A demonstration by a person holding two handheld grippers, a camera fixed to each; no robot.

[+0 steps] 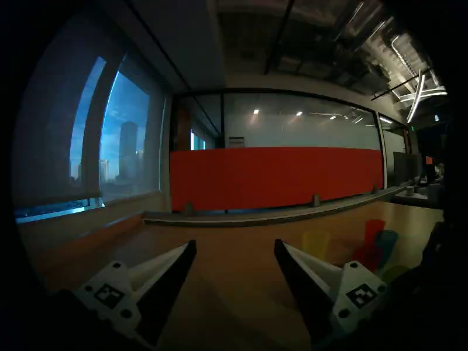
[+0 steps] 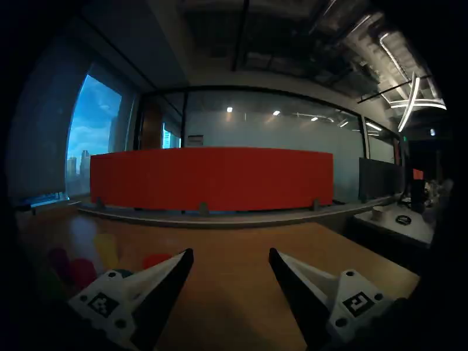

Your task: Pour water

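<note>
In the left gripper view my left gripper (image 1: 234, 245) stands open above the wooden table (image 1: 245, 263) with nothing between its fingers. To its right stand a yellow cup (image 1: 316, 244), a red cup (image 1: 372, 234) and a blue cup (image 1: 386, 243). In the right gripper view my right gripper (image 2: 230, 254) is open and holds nothing. Left of it sit a yellow cup (image 2: 107, 250), a red cup (image 2: 155, 259) and dark red cups (image 2: 82, 272), partly hidden behind the left finger (image 2: 140, 286).
A red partition (image 2: 210, 178) with glass above runs along the table's far edge. Windows (image 1: 117, 152) are at the left. A side desk (image 2: 398, 225) with small items and a monitor stands at the right.
</note>
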